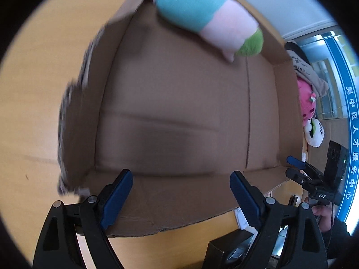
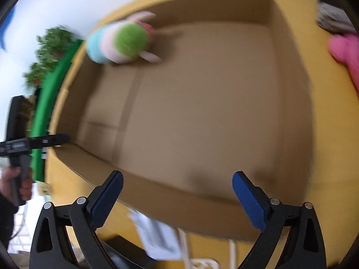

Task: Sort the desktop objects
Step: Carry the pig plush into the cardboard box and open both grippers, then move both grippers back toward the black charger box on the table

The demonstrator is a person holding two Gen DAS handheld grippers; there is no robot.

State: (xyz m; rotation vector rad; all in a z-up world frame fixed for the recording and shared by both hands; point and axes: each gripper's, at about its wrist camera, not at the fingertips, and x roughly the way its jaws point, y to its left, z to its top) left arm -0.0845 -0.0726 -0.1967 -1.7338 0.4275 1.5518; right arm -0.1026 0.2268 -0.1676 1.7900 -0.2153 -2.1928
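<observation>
Left wrist view first: the left gripper [image 1: 181, 179] hangs over the near wall of the cardboard box [image 1: 262, 121] with its blue pads spread wide and nothing between them. The one toy already sorted, a teal-pink-green plush [image 1: 208, 15], lies at the far end of the box, up against the far wall. Off to the right, outside the box, a pink plush [image 1: 306, 103] and a white plush [image 1: 314, 132] sit on the yellow table [image 1: 29, 103], with the right gripper [image 1: 298, 168] just near of them.

My guess is the step now is going for the next toy. If I were doing it, I'd clear the box wall first, come down on the pink one from above, and pinch the body rather than a floppy ear so it doesn't swing.

Writing: "DAS" on the right gripper's body, and a blue wall banner with Chinese characters, looks like 吴中区人才服务中心.

Right wrist view: very blurry. Here the right gripper's own pads stand wide apart, empty, over the box's near edge. Same plush at the far left of the box, the pink one at the right edge. The left gripper pokes in at the left, held by a hand [image 2: 13, 181]. No readable text here.
</observation>
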